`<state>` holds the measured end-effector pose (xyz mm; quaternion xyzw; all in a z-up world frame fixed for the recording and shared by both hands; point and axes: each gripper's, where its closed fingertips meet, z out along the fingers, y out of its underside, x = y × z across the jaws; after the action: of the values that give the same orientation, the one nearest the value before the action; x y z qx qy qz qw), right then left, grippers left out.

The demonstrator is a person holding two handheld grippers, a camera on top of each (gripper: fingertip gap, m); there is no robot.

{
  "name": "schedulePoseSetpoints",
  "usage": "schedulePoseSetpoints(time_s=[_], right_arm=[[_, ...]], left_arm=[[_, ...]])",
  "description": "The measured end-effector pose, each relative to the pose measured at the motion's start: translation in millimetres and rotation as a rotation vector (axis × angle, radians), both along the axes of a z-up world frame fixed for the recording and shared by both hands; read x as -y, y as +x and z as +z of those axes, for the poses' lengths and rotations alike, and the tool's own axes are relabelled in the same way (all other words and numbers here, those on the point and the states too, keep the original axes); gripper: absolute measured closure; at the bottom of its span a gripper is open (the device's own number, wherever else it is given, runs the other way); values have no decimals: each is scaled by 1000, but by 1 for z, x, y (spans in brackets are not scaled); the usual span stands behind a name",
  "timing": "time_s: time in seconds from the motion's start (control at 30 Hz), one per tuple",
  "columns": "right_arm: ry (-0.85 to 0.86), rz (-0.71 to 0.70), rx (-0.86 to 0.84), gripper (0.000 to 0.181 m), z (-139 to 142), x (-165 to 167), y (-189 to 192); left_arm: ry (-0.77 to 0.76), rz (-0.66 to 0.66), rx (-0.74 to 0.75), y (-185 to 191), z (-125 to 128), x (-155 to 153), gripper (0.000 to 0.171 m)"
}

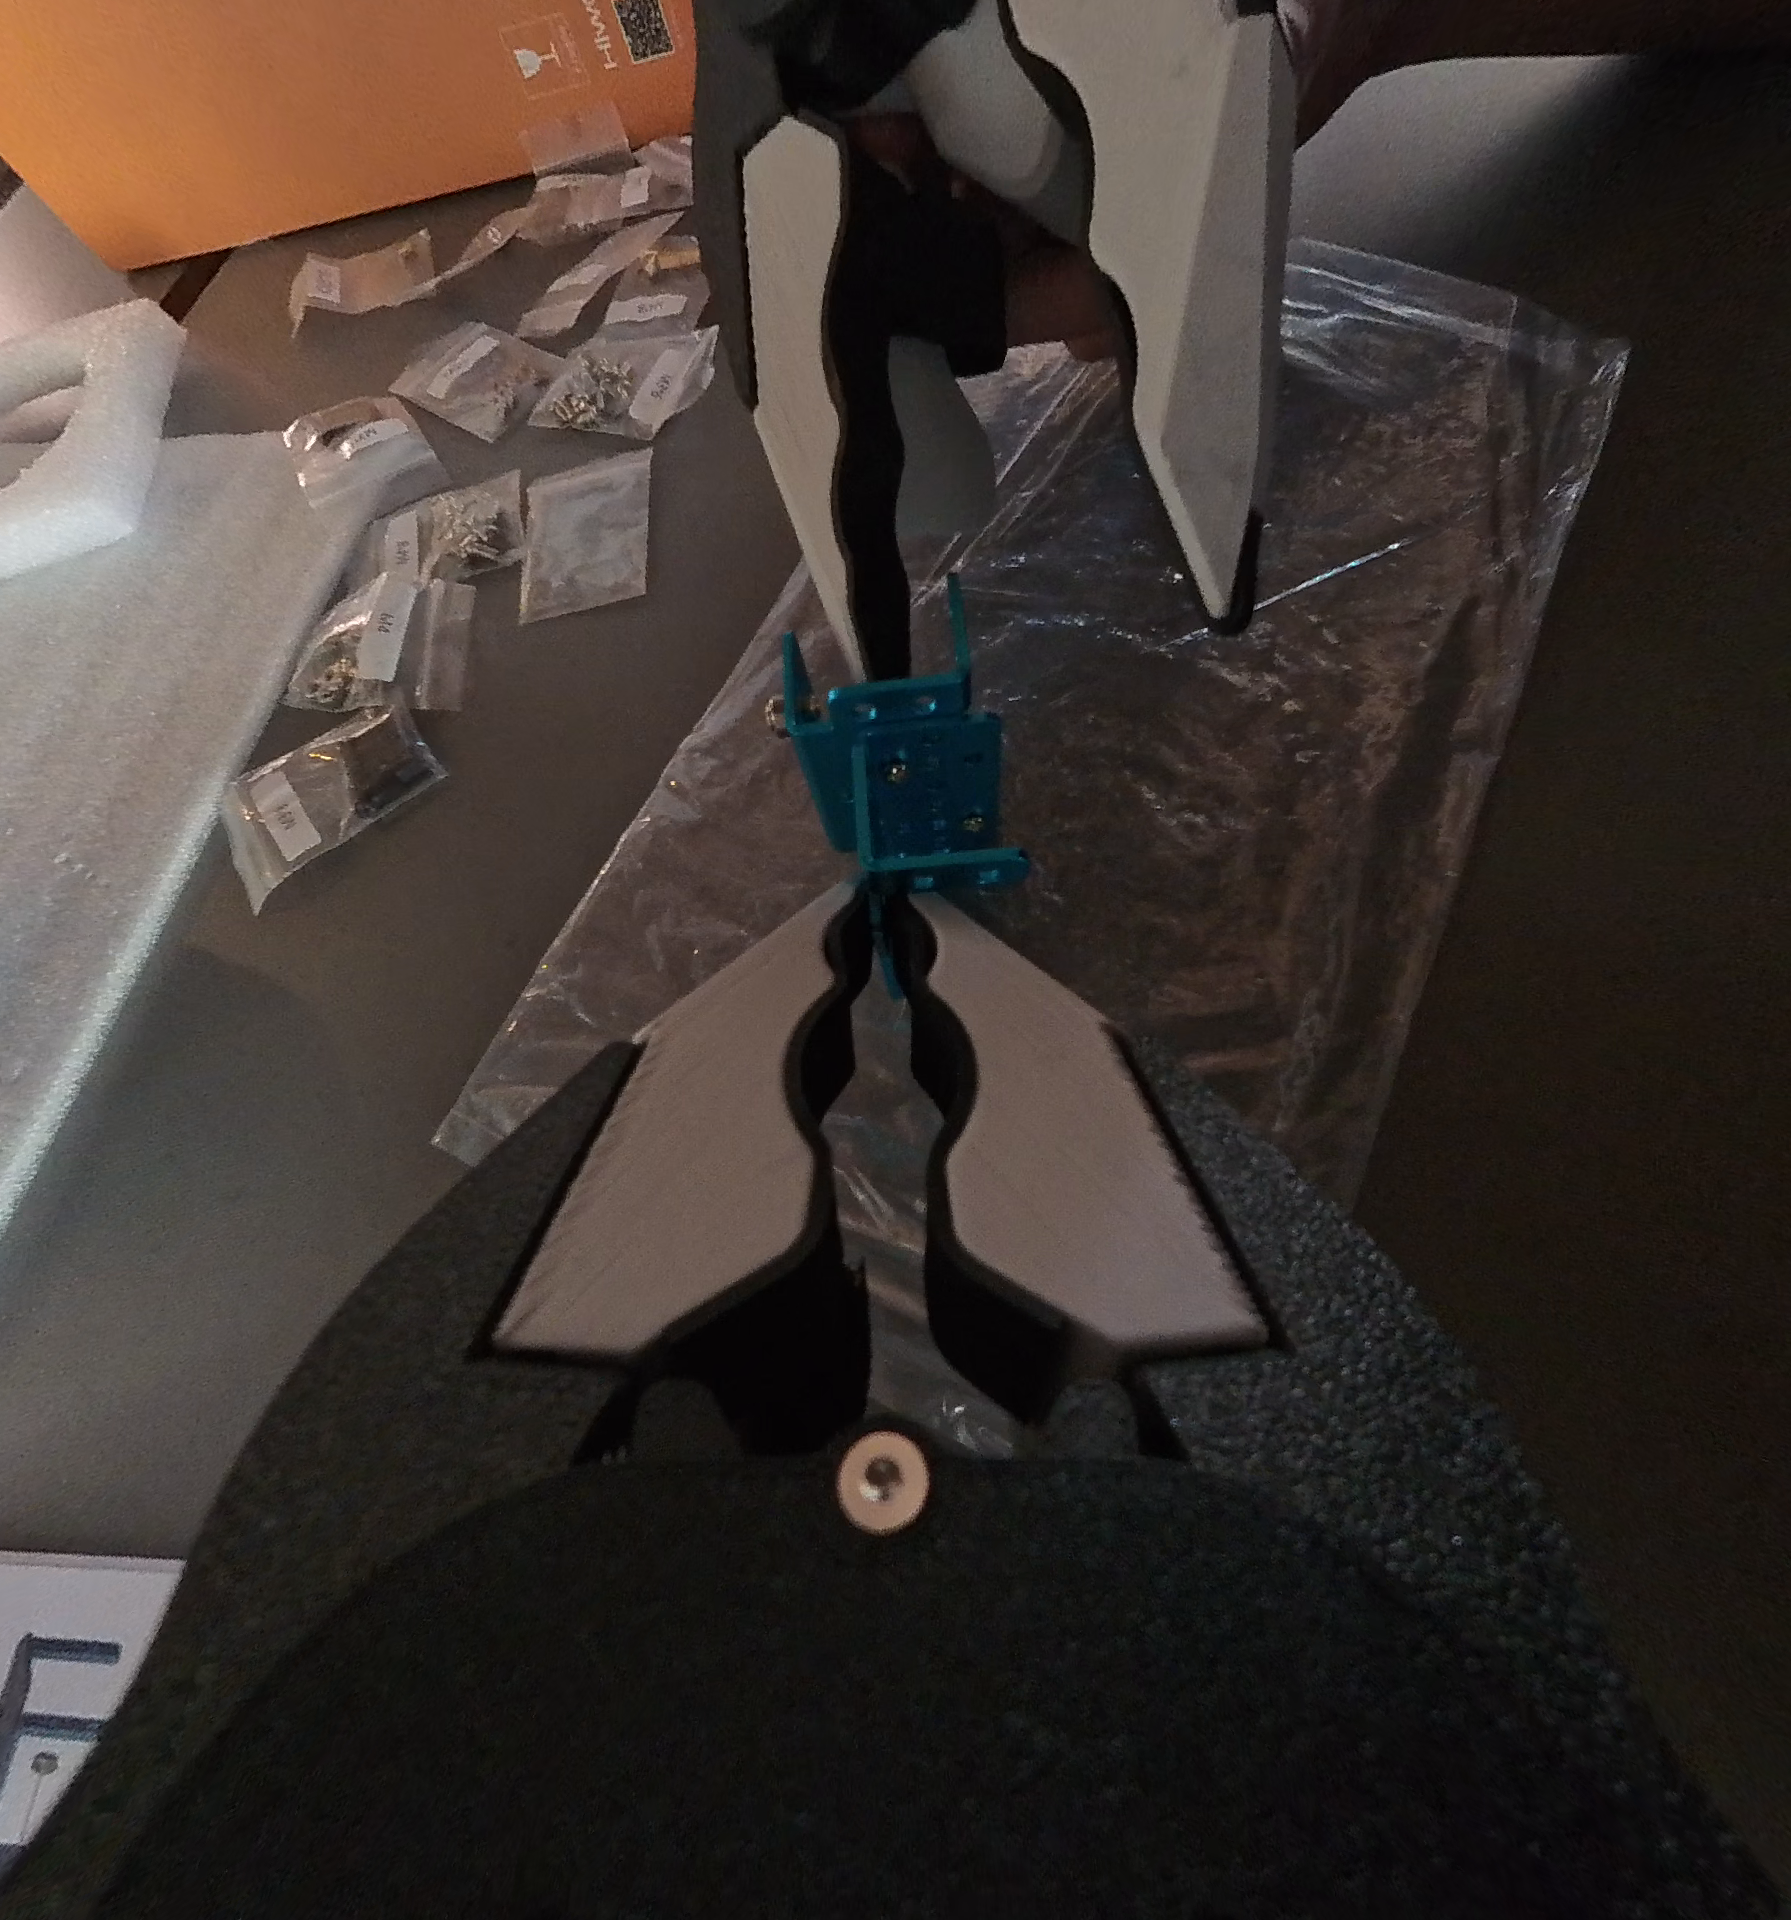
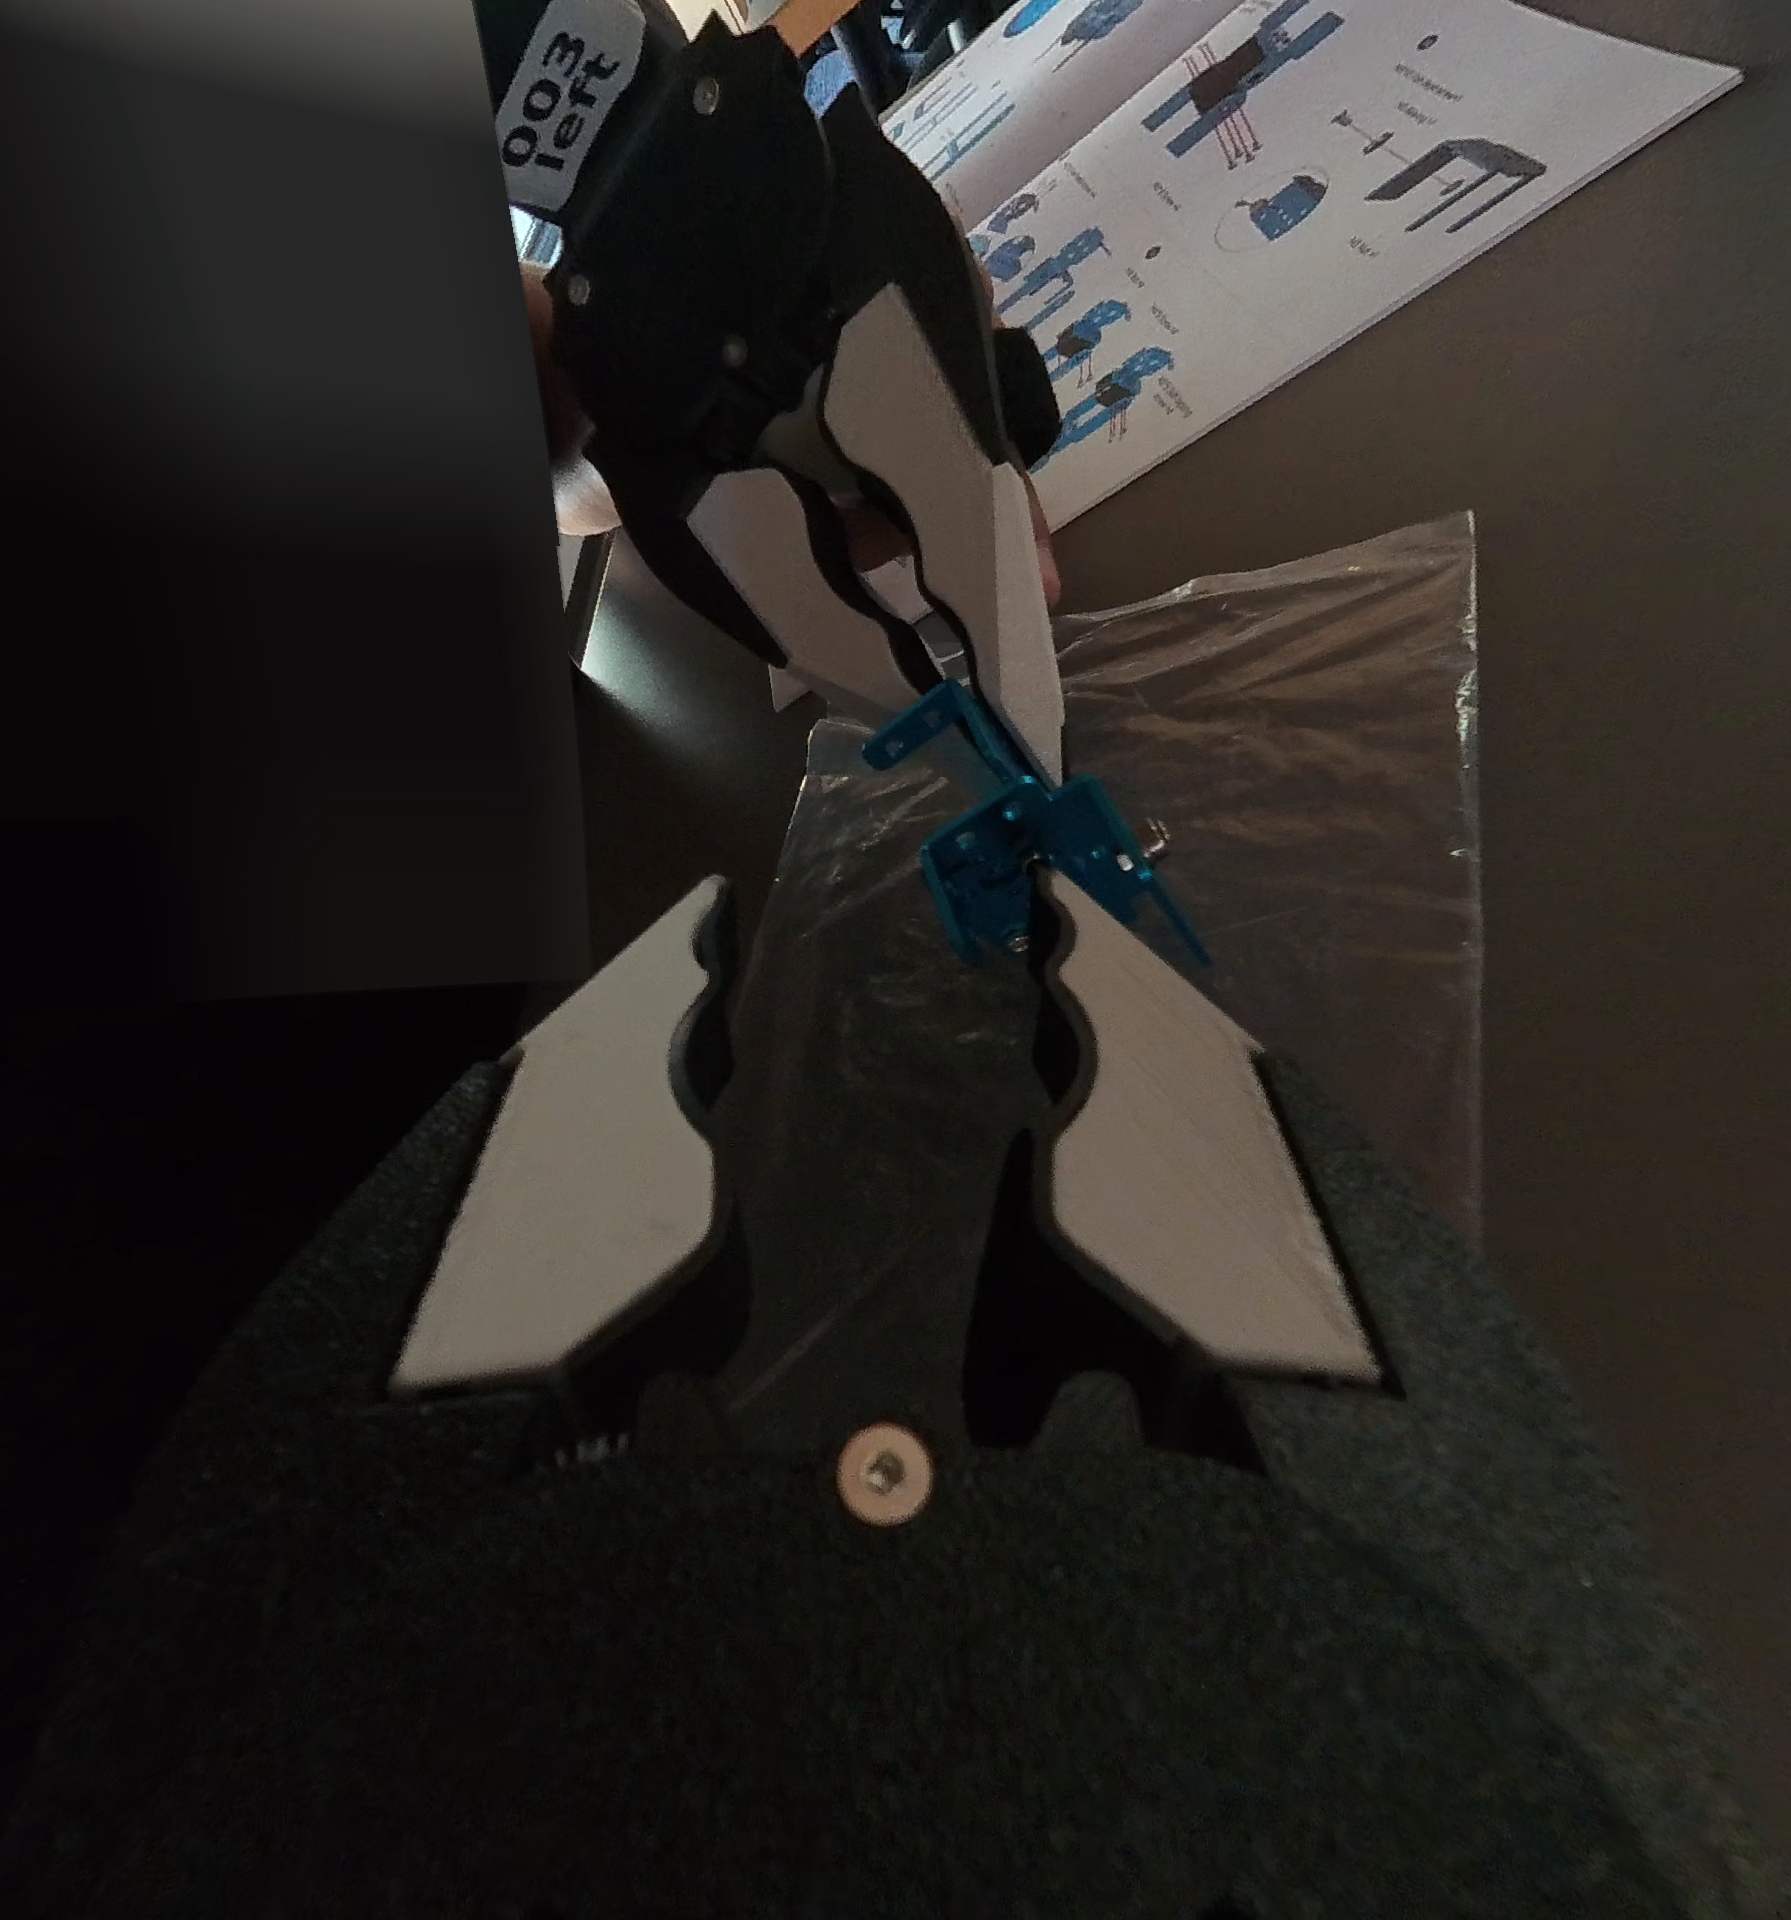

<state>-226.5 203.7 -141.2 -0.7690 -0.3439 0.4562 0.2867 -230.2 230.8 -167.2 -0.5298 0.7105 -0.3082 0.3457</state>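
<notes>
A blue metal bracket assembly (image 1: 922,790) with small screws is held in the air above a clear plastic bag (image 1: 1234,779). My left gripper (image 1: 886,914) is shut on the bracket's lower flange. My right gripper (image 1: 1042,629) comes from the far side and is open; one of its fingertips (image 1: 855,623) touches the bracket's top, the other stands apart to the right. In the right wrist view, my right gripper (image 2: 883,899) is open, its right finger against the bracket (image 2: 1036,852). The left gripper (image 2: 984,717) grips the bracket from beyond, over the plastic bag (image 2: 1234,831).
Several small bags of screws (image 1: 475,520) lie on the dark table at left, beside white foam (image 1: 39,436) and an orange box (image 1: 299,104). A printed instruction sheet (image 2: 1234,208) lies at the far right of the right wrist view. A dark box (image 2: 247,520) stands to its left. There is about 4 cm between the tips of the two grippers.
</notes>
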Motion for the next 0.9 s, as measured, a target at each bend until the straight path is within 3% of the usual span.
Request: schedulePoseSetpoints(time_s=[0.77, 0.9], right_arm=[[1, -14, -42, 127, 8, -3, 5], [47, -43, -4, 133, 8, -5, 13]], left_arm=[[-11, 11, -7, 0, -1, -1, 169], [-11, 21, -16, 0, -2, -3, 162]])
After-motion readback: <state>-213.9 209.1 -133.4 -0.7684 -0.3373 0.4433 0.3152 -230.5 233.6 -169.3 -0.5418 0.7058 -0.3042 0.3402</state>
